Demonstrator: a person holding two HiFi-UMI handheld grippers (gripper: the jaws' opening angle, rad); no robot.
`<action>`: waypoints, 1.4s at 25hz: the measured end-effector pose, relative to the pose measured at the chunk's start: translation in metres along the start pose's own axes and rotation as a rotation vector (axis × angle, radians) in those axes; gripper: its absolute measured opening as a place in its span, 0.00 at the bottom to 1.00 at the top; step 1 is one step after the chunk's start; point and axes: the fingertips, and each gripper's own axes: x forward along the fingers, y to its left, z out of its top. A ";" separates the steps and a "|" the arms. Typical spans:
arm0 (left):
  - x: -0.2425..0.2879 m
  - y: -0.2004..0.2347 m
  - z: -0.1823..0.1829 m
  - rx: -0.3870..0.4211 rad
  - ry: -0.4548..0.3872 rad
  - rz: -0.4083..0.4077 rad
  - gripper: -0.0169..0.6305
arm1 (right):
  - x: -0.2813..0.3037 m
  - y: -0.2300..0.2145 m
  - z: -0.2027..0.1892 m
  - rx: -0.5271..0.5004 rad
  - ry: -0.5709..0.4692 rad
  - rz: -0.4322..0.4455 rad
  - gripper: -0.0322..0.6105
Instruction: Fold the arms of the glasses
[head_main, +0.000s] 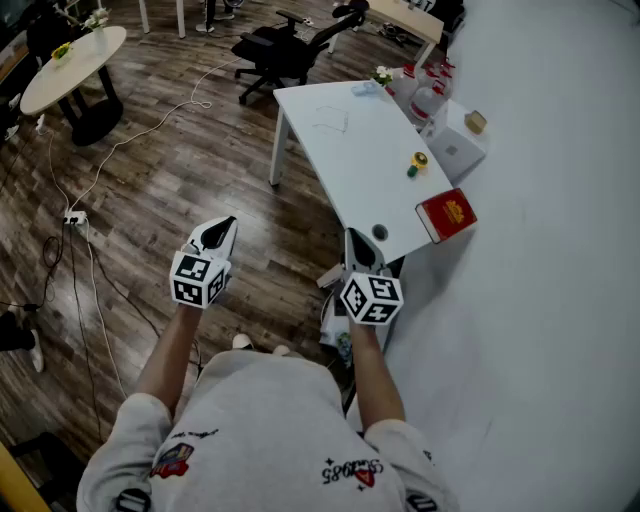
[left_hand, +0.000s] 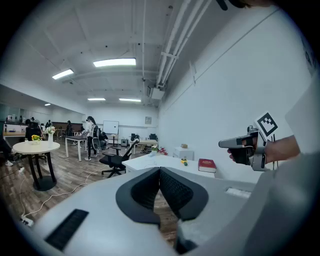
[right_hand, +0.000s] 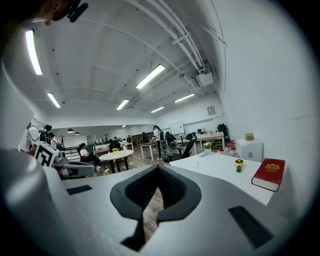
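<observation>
Now, at the left, the left gripper hangs over the wooden floor, its jaws pressed together with nothing between them. Beside it the right gripper is likewise closed and empty, its tip just short of the near corner of the white table. Both point nearly level toward that table.

The glasses lie on the far half of the tabletop, well apart from both grippers, and show only as a faint, thin outline; whether the arms are open cannot be made out from here. Further right sit a small yellow-and-green object and a red book at the table's edge.

Judging by that wiry outline, the glasses are very light and delicate, and they will likely skate on the smooth top when nudged. The lenses look like a poor place to grip. It seems best to pinch the front frame gently at the bridge or outer corner with one gripper, then press each arm inward near its hinge with the other. Little force should be needed.
</observation>
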 end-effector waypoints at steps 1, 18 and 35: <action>0.000 0.000 0.000 0.000 -0.001 -0.002 0.03 | 0.001 0.001 -0.001 -0.001 0.002 0.003 0.05; -0.014 0.015 -0.019 -0.004 -0.017 -0.046 0.25 | 0.023 0.028 -0.031 0.058 -0.010 0.061 0.39; 0.021 0.074 -0.025 -0.042 -0.004 -0.040 0.49 | 0.093 0.018 -0.032 0.061 -0.070 -0.048 0.71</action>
